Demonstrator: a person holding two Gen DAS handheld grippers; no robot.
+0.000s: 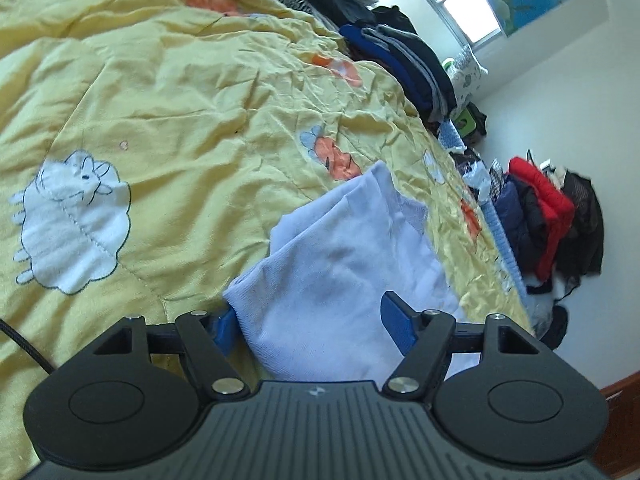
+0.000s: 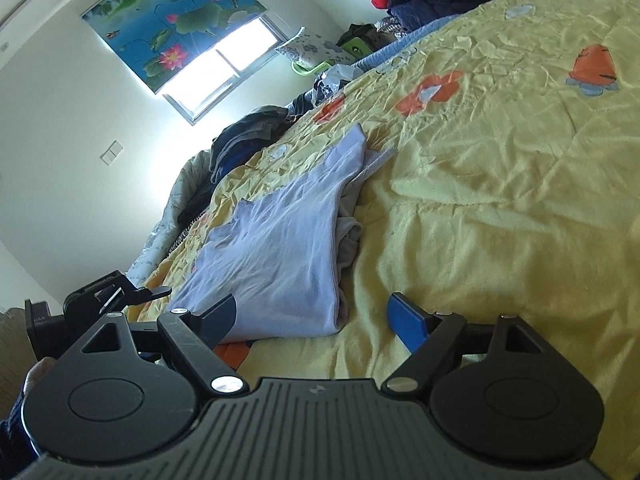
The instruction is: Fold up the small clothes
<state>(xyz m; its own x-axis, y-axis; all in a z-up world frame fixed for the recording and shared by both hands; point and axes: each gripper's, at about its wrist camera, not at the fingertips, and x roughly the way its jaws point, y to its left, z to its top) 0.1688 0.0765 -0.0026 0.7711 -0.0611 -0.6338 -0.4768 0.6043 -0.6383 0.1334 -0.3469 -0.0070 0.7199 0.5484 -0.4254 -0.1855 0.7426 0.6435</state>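
A small pale lilac-white garment [image 1: 340, 268] lies partly folded on the yellow quilt [image 1: 168, 92]. My left gripper [image 1: 310, 320] is open, its blue fingers [image 1: 398, 320] on either side of the garment's near edge. In the right wrist view the garment [image 2: 280, 248] lies folded with a grey inner layer showing at its right edge. My right gripper [image 2: 312, 316] is open just above the quilt [image 2: 500, 184], with the garment's near corner between its fingers [image 2: 408, 322]. The left gripper's body [image 2: 100, 296] shows at the left.
A stack of folded dark clothes [image 1: 404, 60] sits at the quilt's far edge. Red and dark jackets [image 1: 548, 216] are piled on the floor by the wall. A window with a lotus blind [image 2: 176, 28] is behind the bed.
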